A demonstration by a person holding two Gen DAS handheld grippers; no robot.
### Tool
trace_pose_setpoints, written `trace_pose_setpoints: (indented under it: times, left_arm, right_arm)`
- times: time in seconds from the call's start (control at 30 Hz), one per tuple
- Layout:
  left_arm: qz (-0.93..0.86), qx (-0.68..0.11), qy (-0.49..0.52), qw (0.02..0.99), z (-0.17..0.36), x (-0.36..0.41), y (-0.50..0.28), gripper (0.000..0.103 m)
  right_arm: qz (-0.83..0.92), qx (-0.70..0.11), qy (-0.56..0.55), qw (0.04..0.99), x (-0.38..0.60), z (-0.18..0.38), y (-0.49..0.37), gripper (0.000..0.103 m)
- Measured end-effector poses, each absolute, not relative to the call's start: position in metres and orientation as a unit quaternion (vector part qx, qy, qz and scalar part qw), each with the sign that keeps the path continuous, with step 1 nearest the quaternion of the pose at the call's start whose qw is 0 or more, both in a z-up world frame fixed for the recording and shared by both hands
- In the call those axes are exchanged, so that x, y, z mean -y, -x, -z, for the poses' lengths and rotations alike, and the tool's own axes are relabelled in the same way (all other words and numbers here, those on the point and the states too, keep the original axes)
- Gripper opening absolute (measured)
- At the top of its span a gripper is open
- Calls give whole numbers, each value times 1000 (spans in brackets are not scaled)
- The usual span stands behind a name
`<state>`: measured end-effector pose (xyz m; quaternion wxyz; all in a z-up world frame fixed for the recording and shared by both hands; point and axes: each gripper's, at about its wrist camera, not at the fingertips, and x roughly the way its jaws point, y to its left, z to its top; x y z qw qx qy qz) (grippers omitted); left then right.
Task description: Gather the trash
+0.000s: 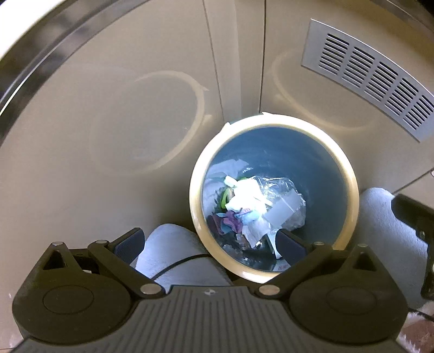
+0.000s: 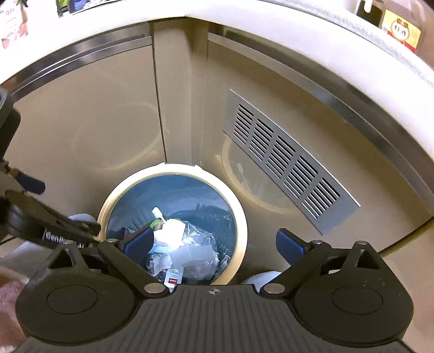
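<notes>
Trash (image 1: 255, 206): crumpled white paper, clear plastic film and scraps of purple and green lay heaped at the bottom of the bin, seen from both wrist views.
Bin (image 1: 350, 173): a round container with a cream rim and a blue inner wall stood on the floor, tucked into the corner where two beige cabinet fronts met; its rim sat just beside the cabinet seam.
Toothbrush-like piece (image 2: 158, 213): a white slender item lay on top of the heap toward the far side; too small to name with certainty.
Left tool (image 1: 210, 243): it hung above the near edge of the bin, pointing steeply down, its blue-padded jaws spread wide with nothing between them; it was released.
Right tool (image 2: 214, 244): it hung over the bin from the other side, jaws spread wide and empty, released; the pads touched no trash.
Vent grille (image 2: 284, 160): a grey slotted metal panel was set in the right-hand cabinet front, well apart from the bin's rim.
Cabinet fronts (image 1: 108, 108): glossy beige, showing faint round reflections of the bin's rim.
Bench (image 2: 244, 24): a pale edge with a metal strip beneath ran above the cabinets; packages stood on it, blurred.
Pale fabric (image 1: 379, 214): soft grey-white shapes sat on either side of the bin near the floor; what they were could not be told.
</notes>
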<state>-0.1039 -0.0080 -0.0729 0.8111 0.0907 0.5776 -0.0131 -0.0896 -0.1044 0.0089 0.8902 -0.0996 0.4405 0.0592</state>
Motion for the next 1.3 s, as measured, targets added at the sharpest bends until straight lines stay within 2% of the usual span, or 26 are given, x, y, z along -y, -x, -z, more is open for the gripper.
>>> trace_pose_setpoints:
  times: [0.73,1.3]
  left_arm:
    - [19,-532,-67,844,57,4,111,103]
    - [-5,-542,-73,837,60,1,115,103]
  right_arm:
    - [-58,-456,121,880,98,-2,88,98]
    - [-59,-456,122,880,100,1,91,98]
